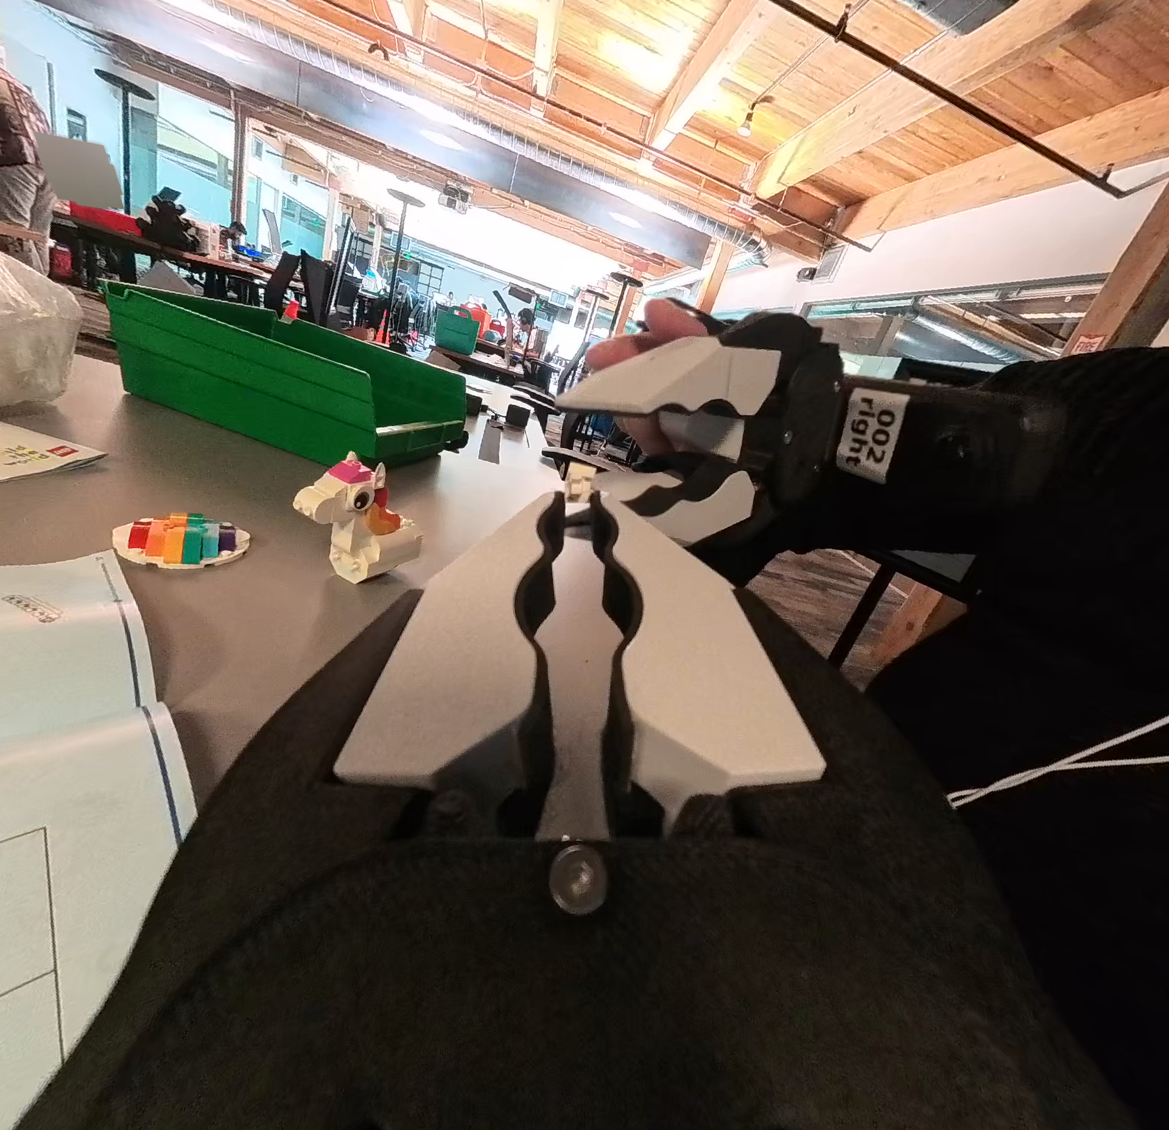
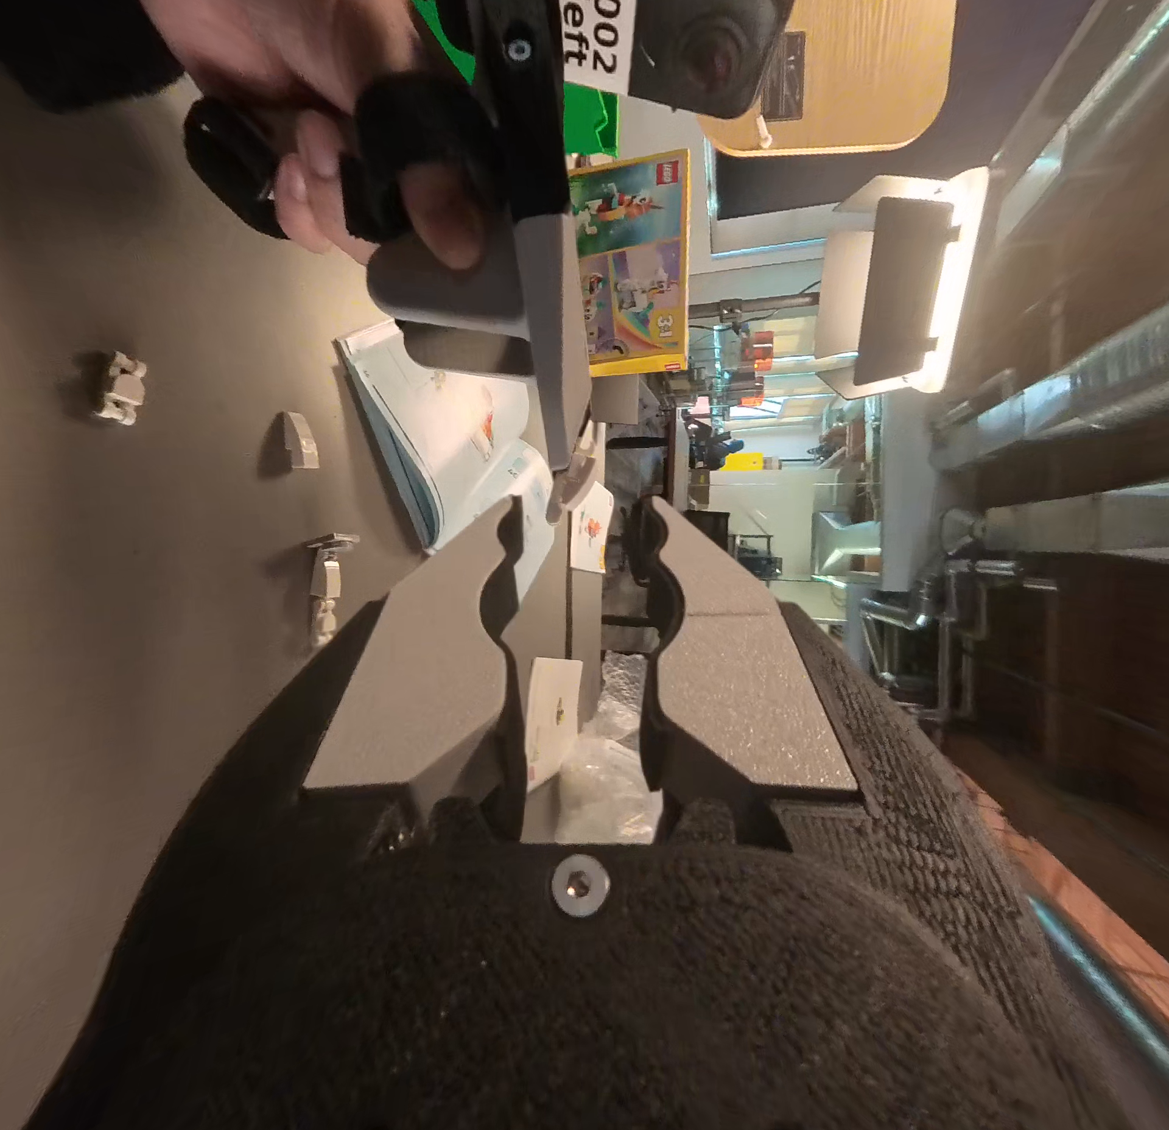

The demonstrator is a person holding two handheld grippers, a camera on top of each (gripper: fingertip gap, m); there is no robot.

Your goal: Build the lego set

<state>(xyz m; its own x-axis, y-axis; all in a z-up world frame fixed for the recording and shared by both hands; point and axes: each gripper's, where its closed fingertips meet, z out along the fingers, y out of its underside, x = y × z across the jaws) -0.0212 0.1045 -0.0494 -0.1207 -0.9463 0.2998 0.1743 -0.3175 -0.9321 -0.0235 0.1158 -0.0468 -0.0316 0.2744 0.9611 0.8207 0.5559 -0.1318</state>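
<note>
1. Left tongs (image 1: 575,499), white-fingered on a black body, pinched narrow on a small white lego piece (image 1: 579,483) at the tips, above the grey table (image 1: 253,625).
2. Right tongs (image 2: 582,505) spread wide, holding nothing, tips just beside that piece; view turned sideways.
3. White sticker with printed writing on each black tool body.
4. White lego unicorn (image 1: 360,524) with pink mane and round white plate of rainbow bricks (image 1: 181,538) near the long green plastic bin (image 1: 284,378).
5. Yellow-edged lego box (image 2: 629,264) printed with pictures and a logo.
6. Open pale-blue instruction booklet (image 2: 443,429), partly hidden behind the left tool.
7. Three small loose white parts (image 2: 291,445) on the table; shapes hard to make out.
</note>
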